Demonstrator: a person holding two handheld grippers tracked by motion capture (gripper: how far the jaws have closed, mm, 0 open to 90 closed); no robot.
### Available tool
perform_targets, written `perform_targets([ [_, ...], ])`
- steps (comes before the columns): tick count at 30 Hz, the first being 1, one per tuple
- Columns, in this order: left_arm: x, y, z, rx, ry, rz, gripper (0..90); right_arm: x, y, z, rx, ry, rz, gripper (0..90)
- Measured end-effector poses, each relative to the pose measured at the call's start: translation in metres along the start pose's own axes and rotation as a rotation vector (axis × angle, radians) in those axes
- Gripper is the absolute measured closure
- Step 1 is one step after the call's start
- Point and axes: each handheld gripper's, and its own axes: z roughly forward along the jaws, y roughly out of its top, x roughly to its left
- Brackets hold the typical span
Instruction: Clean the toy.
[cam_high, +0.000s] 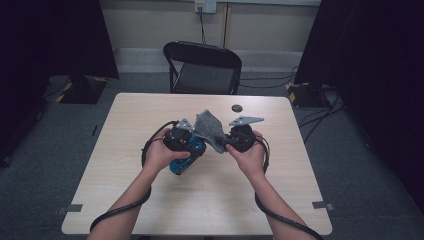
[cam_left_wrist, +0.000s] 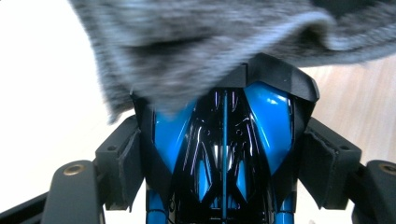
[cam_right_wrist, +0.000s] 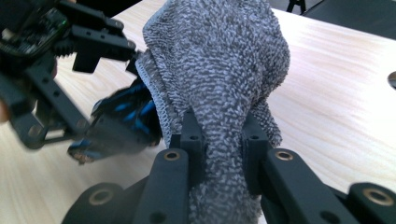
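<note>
Speckled grey cloth, glossy blue-and-black toy car, pale wood-grain table.

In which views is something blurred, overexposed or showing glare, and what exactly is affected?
Left gripper view: the grey cloth is soft and out of focus, the table at left is washed out to white, and the blue and black toy car carries bright glare streaks. Right gripper view: the cloth is sharp, but the left gripper and the car are smeared. High view: evenly lit table, dark surroundings.
</note>
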Motion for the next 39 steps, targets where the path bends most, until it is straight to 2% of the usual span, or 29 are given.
perform_targets([
  [4,0.005,-0.001,-0.003,0.004,0.014,-0.005,25.5,0.0,-0.004,-0.001,0.0,0.019,0.0,76.3],
  [9,0.004,0.0,-0.003,0.004,0.011,-0.005,25.6,0.001,-0.008,-0.002,0.005,0.011,-0.005,76.3],
  [13,0.0,0.0,-0.005,-0.007,-0.008,0.004,25.5,-0.006,-0.014,-0.004,0.009,-0.013,0.009,76.3],
  [17,-0.006,0.001,-0.005,0.003,-0.021,0.026,25.5,-0.014,-0.017,-0.006,0.007,-0.052,0.023,76.3],
  [24,-0.019,0.003,0.0,0.019,-0.049,0.065,25.5,-0.023,-0.013,-0.009,0.0,-0.11,0.03,76.3],
  [30,-0.018,0.002,-0.001,0.028,-0.048,0.065,25.5,-0.033,-0.011,-0.013,-0.004,-0.148,0.04,76.3],
  [32,-0.016,0.002,-0.001,0.033,-0.038,0.061,25.5,-0.037,-0.011,-0.014,-0.008,-0.127,0.062,76.3],
  [34,-0.011,0.001,-0.001,0.037,-0.021,0.055,25.5,-0.036,-0.012,-0.014,-0.01,-0.112,0.055,76.3],
  [39,0.003,0.0,0.005,0.057,0.01,0.023,25.5,-0.024,-0.013,-0.013,-0.015,-0.063,0.031,76.3],
])
